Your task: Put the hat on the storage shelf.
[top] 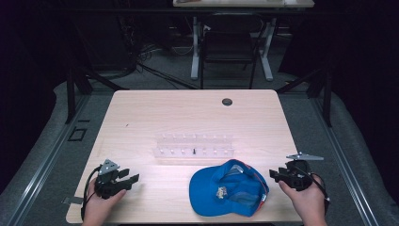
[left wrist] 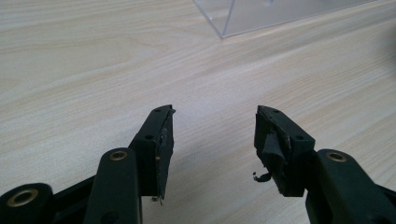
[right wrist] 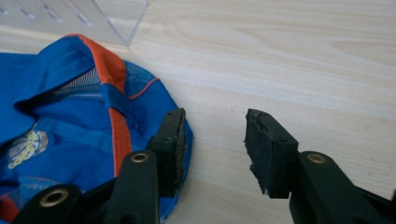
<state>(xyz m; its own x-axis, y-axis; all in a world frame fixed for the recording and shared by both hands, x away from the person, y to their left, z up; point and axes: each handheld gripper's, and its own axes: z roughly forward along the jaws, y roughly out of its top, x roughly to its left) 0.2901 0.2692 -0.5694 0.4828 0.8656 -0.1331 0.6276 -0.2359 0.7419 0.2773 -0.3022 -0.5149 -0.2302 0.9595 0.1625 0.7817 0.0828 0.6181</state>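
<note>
1. Blue fabric baseball cap with orange trim [top: 229, 188] sits low centre of the high view on the light wooden table [top: 188, 113], just below a clear acrylic rack [top: 194, 146].
2. Right gripper [top: 274, 174] is right beside it, fingers apart, empty; looks like the approach step.
3. Left gripper [top: 133, 175] at lower left, fingers apart too.
4. Next up is probably closing in on the cap's edge.

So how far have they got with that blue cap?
Barely begun, by the look of it. Done: nothing visible; the cap lies flat on the table, in front of a clear rack. In hand: both grippers are open and empty, the right gripper right beside the cap's edge, the left gripper farther off. Left: gripping and moving the cap.
</note>
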